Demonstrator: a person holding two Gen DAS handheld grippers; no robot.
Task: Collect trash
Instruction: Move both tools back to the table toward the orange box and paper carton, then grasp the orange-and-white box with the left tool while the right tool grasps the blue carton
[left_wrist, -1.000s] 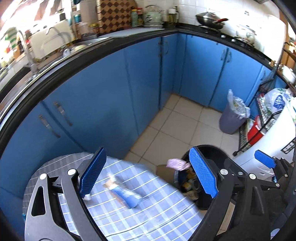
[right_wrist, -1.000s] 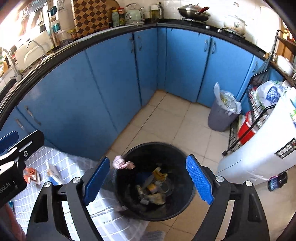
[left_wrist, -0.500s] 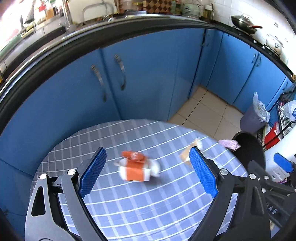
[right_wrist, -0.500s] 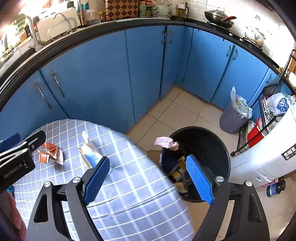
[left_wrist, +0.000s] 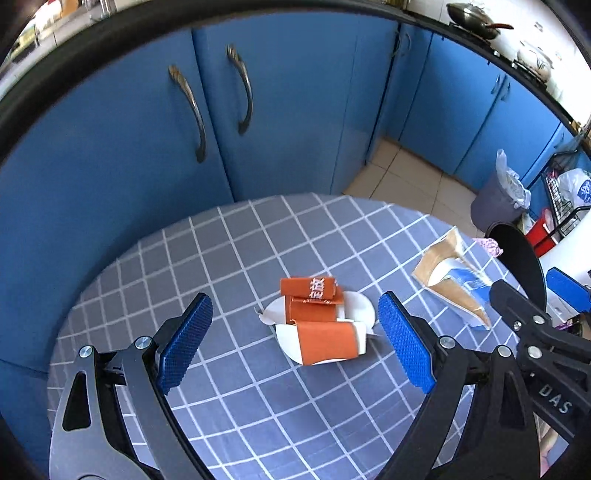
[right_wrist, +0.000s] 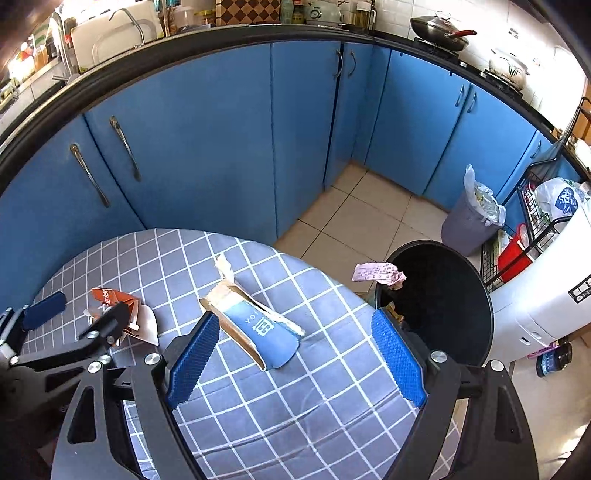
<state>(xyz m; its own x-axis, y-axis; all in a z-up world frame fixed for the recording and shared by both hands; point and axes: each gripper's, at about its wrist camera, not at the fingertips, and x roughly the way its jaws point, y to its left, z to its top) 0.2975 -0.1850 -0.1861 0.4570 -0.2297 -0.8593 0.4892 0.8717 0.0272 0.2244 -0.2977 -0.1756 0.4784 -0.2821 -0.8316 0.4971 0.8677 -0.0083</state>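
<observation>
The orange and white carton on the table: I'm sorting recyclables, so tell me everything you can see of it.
The orange and white carton looks like thin card, crushed flat and torn into folded flaps, orange outside with white print on its far flap, white inside. It lies on the checked tablecloth, left of the blue and tan paper bag and apart from it. The left claw hangs open around it, pads not touching.

You have a table (left_wrist: 240, 258) under a matt checked cloth, slightly creased. On it lies an orange-and-white carton (left_wrist: 317, 325) of flattened, smooth card and a torn brown-paper pouch (right_wrist: 255, 325) with a blue printed face. Your gripper pads (left_wrist: 184, 339) look like blue, finely knurled rubber on matt black plastic frames with bright metal screws. The bin (right_wrist: 443, 295) is black plastic; the cabinet doors (right_wrist: 221, 129) are satin blue with metal handles.
</observation>
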